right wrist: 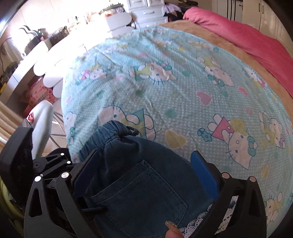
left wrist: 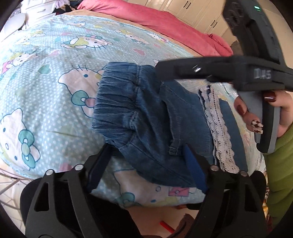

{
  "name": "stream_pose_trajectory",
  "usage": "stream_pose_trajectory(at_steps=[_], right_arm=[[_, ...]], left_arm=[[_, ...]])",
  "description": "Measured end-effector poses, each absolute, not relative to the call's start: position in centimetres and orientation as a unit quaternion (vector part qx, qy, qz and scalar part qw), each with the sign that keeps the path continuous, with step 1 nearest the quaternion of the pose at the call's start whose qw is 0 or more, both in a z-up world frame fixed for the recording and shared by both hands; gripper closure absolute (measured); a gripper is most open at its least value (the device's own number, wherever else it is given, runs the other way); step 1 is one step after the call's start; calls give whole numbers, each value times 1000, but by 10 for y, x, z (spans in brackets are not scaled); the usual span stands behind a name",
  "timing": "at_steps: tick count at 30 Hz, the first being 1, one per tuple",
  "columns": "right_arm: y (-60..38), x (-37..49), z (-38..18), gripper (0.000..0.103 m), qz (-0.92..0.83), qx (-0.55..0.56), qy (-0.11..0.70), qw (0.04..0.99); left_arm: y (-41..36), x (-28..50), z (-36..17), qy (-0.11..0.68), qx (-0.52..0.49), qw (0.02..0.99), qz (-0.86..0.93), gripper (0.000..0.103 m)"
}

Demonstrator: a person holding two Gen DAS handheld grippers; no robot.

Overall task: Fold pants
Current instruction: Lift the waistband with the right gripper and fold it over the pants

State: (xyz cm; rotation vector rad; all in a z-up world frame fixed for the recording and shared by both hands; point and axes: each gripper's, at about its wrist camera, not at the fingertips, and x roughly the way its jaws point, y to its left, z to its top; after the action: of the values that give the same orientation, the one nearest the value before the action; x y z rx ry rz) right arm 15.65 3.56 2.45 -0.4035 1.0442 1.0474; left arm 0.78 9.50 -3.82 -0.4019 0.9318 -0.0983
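Both grippers hover low, jaws spread wide: the left gripper near, the right gripper reaching in from the right, gripped by a red-nailed hand.

My right gripper stands open around the denim pants; the cartoon-print sheet spreads ahead.

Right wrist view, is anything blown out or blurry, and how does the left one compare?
Right wrist view: window glare washes out the white dresser at top; the light blue cartoon-print bedsheet looks soft. Left wrist view: evenly lit, folded blue denim pants sharp, strong fisheye bulge.
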Motion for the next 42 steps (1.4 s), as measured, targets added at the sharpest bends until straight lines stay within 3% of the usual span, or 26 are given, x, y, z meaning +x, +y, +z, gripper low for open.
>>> stream_pose_trajectory(at_steps=[10,13,15,16,18,23,39,42], right_arm=[[76,162,-3,5,504,-168,507,679],[82,164,-8,5,509,-156,515,671],[83,162,-13,15,519,-152,515,665],[82,161,-14,36,527,-149,514,660],[80,158,-14,53,545,-133,514,649],[59,152,7,68,561,-128,480,662],[-77,172,61,70,579,-6,408,706],[-96,173,62,70,570,2,403,716]], left_arm=[[99,11,-40,440,-196,875,-48,35],[99,11,-40,437,-199,876,-52,29],[101,12,-41,438,-204,874,-51,27],[101,12,-41,438,-207,873,-52,26],[104,14,-40,436,-215,872,-56,24],[105,14,-35,430,-221,873,-70,10],[65,37,-25,409,-348,819,-203,10],[46,45,-11,401,-335,823,-221,10]])
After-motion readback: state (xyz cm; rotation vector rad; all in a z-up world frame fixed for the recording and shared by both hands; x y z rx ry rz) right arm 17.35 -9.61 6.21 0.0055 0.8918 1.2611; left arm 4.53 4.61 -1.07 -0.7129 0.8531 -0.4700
